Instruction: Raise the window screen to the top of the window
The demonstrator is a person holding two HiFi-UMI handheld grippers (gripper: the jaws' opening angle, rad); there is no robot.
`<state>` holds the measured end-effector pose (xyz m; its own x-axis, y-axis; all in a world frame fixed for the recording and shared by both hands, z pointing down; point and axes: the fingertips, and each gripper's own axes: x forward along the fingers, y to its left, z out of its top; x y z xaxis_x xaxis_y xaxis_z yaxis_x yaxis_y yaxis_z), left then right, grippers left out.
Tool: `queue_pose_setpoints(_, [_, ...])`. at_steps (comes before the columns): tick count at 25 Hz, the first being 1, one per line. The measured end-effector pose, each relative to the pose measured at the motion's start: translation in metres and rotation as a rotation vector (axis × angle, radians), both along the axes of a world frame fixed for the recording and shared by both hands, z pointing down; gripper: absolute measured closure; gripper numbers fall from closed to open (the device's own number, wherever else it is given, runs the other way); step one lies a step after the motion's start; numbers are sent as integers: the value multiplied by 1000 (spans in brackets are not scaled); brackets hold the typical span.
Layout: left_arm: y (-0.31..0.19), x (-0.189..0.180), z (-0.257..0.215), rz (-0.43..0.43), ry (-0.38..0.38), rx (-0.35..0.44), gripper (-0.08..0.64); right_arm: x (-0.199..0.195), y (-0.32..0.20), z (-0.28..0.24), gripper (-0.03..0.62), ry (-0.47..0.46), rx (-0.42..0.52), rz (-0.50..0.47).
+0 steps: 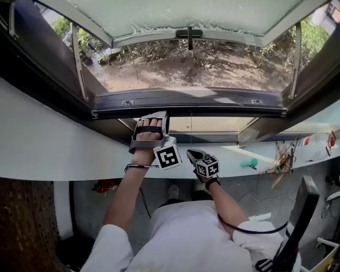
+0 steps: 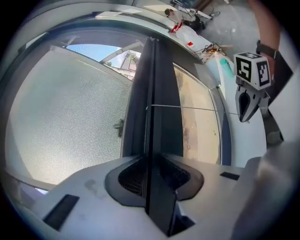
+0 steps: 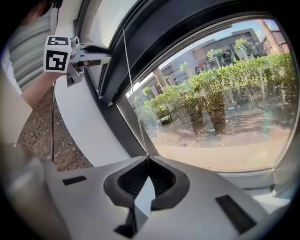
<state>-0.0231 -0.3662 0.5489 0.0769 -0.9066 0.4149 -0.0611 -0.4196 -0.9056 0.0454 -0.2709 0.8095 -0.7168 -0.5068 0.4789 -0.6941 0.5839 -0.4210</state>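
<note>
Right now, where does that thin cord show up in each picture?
Head view: thin cord runs at centre, from the dark screen bar to the right gripper.
Left gripper view: a fine line across the middle.
Right gripper view: rising left of centre from the shut jaws.
Shared landmark: the dark screen bar.

- The dark screen bar (image 1: 188, 101) is seen lying level across the lower part of the window (image 1: 53, 58), just above the white sill (image 1: 53, 143). A low strip of opening is left beneath it.
- Two small clips (image 1: 126, 102) are carried near the bar's ends.
- A thin cord (image 1: 191, 130) is hung from the bar's middle and drawn straight.
- A pale, mesh-patterned sash (image 1: 175, 16) with a dark handle (image 1: 188, 34) is swung outward at the window's top.
</note>
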Motion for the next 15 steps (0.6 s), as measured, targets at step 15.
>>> queue_pose_setpoints(15, [0, 3, -1, 65, 41, 10, 491, 7, 23, 62, 601, 76, -128, 48])
